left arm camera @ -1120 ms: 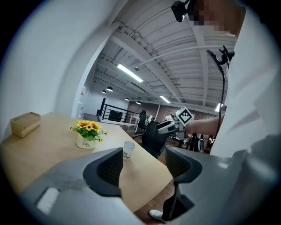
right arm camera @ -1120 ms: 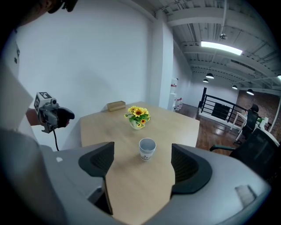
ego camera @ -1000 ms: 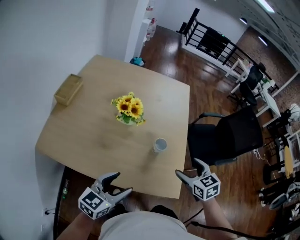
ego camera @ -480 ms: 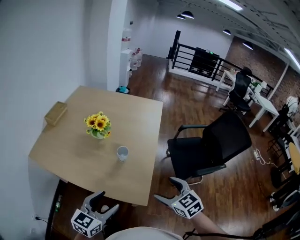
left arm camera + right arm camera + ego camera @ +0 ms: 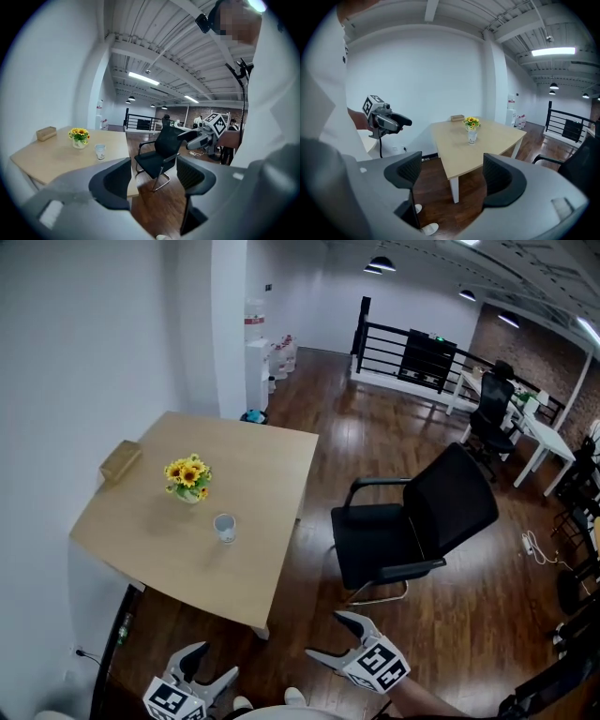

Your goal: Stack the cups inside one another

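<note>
The left hand-held gripper (image 5: 214, 667) is held low, short of the table (image 5: 267, 521), with its jaws apart and nothing between them. The cup (image 5: 224, 528) is set well apart from it, farther in on the table, near the flowers (image 5: 187, 474). It is stood upright, mouth up. A box (image 5: 120, 461) is placed at the table's left edge. The right hand-held gripper (image 5: 328, 636) is held open and empty over the wood floor (image 5: 309, 442). A black chair (image 5: 412, 521) is seen to the right.

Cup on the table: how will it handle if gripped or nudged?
The cup looks like small white paper, so probably light and crushable under a hard squeeze. It stands upright on the smooth table, so a nudge may slide or tip it.
</note>
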A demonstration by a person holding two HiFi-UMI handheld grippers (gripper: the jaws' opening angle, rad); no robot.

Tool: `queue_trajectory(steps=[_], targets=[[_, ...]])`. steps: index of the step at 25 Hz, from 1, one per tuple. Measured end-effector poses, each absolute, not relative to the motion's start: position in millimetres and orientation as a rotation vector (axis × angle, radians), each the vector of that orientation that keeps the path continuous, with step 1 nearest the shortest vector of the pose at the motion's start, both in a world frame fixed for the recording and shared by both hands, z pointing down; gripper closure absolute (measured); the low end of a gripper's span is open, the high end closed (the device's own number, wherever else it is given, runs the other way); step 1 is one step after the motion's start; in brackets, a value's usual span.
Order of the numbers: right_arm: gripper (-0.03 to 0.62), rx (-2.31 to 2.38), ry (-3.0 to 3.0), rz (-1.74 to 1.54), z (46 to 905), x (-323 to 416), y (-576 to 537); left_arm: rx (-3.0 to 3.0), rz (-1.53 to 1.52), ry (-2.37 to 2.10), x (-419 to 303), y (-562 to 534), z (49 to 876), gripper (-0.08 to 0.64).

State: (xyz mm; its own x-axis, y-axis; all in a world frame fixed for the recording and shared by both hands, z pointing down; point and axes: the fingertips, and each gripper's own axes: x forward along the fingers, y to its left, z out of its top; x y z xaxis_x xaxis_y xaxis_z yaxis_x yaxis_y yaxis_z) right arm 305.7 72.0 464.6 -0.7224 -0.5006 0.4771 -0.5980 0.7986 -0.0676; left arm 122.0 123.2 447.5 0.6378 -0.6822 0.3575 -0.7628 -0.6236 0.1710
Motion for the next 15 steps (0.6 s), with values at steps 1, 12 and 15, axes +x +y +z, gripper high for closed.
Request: queue_trajectory(steps=[1,12,15], targets=[[0.189,0.826,-2.55,0.316,463,309,78,2.567,0.377,-1.151,129,126,444,0.241],[0.184,0.705,-2.578,0.283,443,267,140,2.636,0.385,-1.12,128,175,427,0.239],[0.185,0.669,-2.582,0.262,440,246,152,2.631,0.371,-1.148,111,191,424,0.239]])
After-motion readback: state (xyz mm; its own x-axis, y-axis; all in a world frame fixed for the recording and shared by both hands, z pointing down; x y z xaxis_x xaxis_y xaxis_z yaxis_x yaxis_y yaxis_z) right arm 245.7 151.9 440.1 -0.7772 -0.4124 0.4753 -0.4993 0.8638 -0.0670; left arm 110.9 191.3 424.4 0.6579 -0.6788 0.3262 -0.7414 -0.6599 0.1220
